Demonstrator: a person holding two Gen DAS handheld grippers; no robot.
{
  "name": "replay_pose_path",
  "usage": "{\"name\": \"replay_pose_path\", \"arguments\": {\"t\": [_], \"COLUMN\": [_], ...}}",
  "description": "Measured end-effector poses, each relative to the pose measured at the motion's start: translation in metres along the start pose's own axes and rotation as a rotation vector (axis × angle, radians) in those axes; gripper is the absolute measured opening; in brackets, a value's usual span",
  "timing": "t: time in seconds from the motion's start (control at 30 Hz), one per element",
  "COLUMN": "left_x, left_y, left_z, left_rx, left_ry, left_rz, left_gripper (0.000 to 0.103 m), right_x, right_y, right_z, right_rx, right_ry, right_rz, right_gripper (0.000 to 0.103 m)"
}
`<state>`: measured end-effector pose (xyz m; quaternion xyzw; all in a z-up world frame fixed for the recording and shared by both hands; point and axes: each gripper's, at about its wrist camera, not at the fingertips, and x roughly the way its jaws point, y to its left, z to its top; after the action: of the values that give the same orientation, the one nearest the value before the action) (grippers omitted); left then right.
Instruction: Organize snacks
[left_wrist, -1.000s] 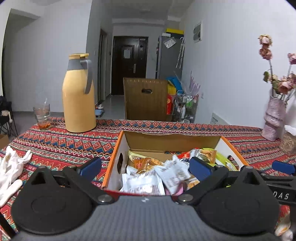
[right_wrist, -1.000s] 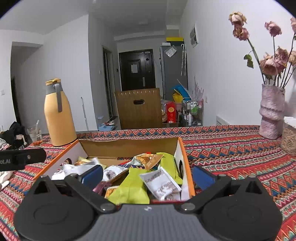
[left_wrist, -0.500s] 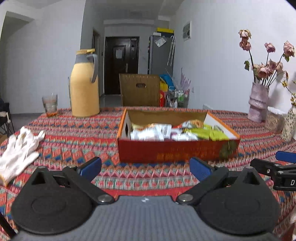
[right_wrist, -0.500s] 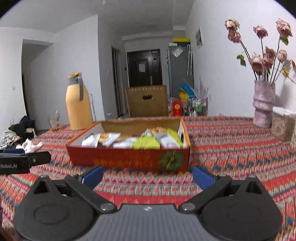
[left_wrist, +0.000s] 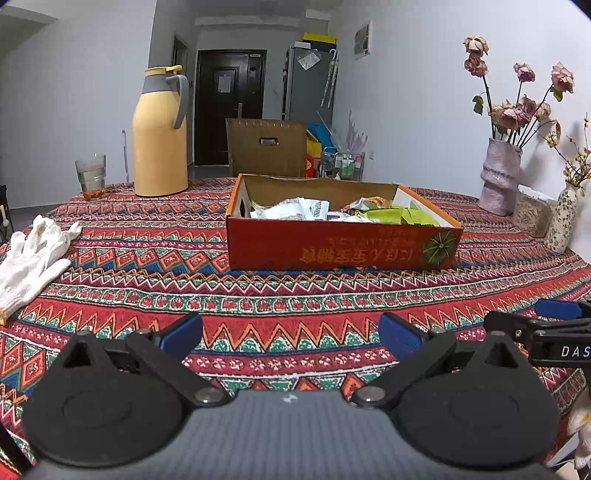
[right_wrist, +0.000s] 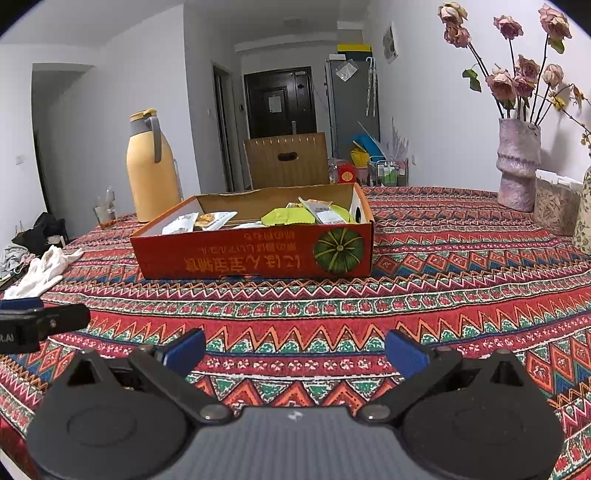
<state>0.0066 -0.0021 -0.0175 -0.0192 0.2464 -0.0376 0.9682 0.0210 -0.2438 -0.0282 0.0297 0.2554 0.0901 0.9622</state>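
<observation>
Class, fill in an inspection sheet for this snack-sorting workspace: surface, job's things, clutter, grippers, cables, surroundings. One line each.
Surface: patterned tablecloth, lying flat.
Job's things: red cardboard box holding snack packets.
Clutter: white gloves, yellow thermos, drinking glass, pink vase of dried roses.
Grippers: left gripper and right gripper both open, empty, short of the box.
Cables: nothing seen.
Surroundings: dark door, grey fridge, brown carton behind the table.

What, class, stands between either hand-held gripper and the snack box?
Nothing visible: only bare tablecloth lies between the open left hand-held gripper, the open right hand-held gripper and the snack box.
</observation>
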Motion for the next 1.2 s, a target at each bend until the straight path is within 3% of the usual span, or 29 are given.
{"name": "replay_pose_path", "arguments": {"t": [1.2], "left_x": [-0.0002], "left_y": [0.0039], "left_z": [-0.0025], "left_rx": [-0.015], "left_ry": [0.01], "left_rz": [-0.013], "left_gripper": [0.103], "right_x": [0.0012], "right_y": [0.0019], "right_z": [-0.0014], "right_rx": [-0.003], "right_ry": [0.008], "right_rz": [-0.001], "right_gripper": [0.103]}}
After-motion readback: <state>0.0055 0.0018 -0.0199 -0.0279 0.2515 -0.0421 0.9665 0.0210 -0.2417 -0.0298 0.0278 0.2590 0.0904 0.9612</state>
